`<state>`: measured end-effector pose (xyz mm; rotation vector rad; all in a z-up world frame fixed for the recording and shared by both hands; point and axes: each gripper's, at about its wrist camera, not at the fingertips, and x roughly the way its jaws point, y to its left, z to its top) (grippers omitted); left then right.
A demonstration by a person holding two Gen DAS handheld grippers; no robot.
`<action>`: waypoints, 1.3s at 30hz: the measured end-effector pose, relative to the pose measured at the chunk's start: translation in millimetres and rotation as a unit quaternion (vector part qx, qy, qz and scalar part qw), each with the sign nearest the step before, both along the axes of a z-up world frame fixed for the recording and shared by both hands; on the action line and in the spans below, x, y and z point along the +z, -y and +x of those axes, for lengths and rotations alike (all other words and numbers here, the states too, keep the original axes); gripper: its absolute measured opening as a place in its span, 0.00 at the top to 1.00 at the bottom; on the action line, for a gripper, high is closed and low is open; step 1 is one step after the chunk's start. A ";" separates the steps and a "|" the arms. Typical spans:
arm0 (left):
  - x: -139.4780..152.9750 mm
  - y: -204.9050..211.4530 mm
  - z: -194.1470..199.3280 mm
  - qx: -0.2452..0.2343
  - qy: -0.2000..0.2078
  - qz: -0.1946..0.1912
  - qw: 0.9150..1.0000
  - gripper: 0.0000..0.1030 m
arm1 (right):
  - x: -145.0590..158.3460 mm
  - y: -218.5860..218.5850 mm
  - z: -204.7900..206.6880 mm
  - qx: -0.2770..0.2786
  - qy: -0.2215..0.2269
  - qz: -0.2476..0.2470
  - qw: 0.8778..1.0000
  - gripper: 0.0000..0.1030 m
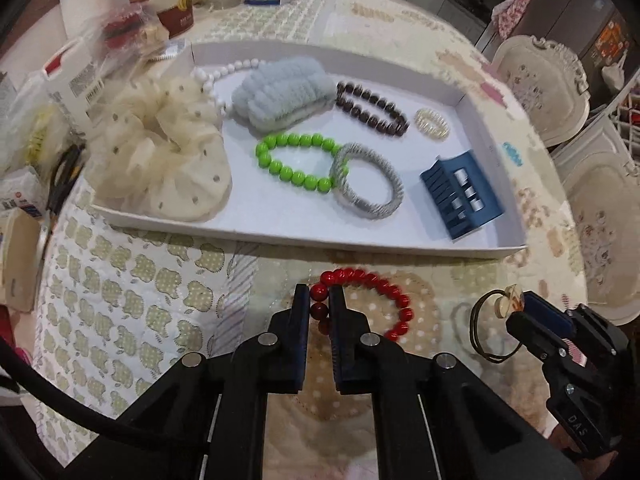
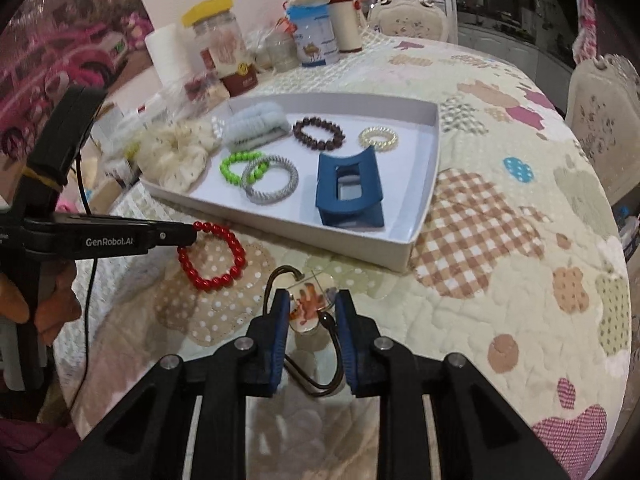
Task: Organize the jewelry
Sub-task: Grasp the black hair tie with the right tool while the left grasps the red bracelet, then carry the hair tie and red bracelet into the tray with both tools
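A white tray (image 1: 280, 236) (image 2: 416, 208) holds a cream scrunchie (image 1: 168, 148), a pearl strand (image 1: 224, 72), a grey fluffy band (image 1: 284, 92), a brown bead bracelet (image 1: 372, 108), a green bead bracelet (image 1: 296, 162), a grey coil band (image 1: 368, 182), a clear coil tie (image 1: 432, 123) and a blue claw clip (image 1: 460, 192) (image 2: 348, 188). My left gripper (image 1: 319, 296) is shut on the red bead bracelet (image 1: 384, 300) (image 2: 212, 256) in front of the tray. My right gripper (image 2: 310, 302) is shut on a hair tie with a clear charm (image 2: 310, 300) (image 1: 508, 304).
The table has a patchwork quilted cloth (image 2: 500, 240). Jars, bottles and packets (image 2: 224, 52) crowd behind and left of the tray. Ornate white chairs (image 1: 540, 88) stand around the table's far and right side.
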<state>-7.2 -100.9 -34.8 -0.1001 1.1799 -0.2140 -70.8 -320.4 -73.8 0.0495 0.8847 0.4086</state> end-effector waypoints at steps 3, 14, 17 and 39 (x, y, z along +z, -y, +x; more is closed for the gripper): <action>18.3 -1.5 -2.8 0.001 0.017 -0.008 1.000 0.92 | 13.1 3.4 -4.3 -0.003 0.012 0.007 1.000 0.77; 75.0 -1.9 -4.2 0.000 0.069 -0.008 0.998 0.92 | 58.6 4.9 -14.4 -0.005 0.057 0.019 0.998 0.77; 85.7 1.9 -1.3 -0.003 0.081 -0.004 0.997 0.92 | 68.0 6.6 -13.7 -0.011 0.066 0.020 0.998 0.77; 91.4 36.6 47.6 -0.041 0.095 0.023 0.994 0.92 | 83.8 14.9 29.2 -0.048 0.074 0.028 0.996 0.77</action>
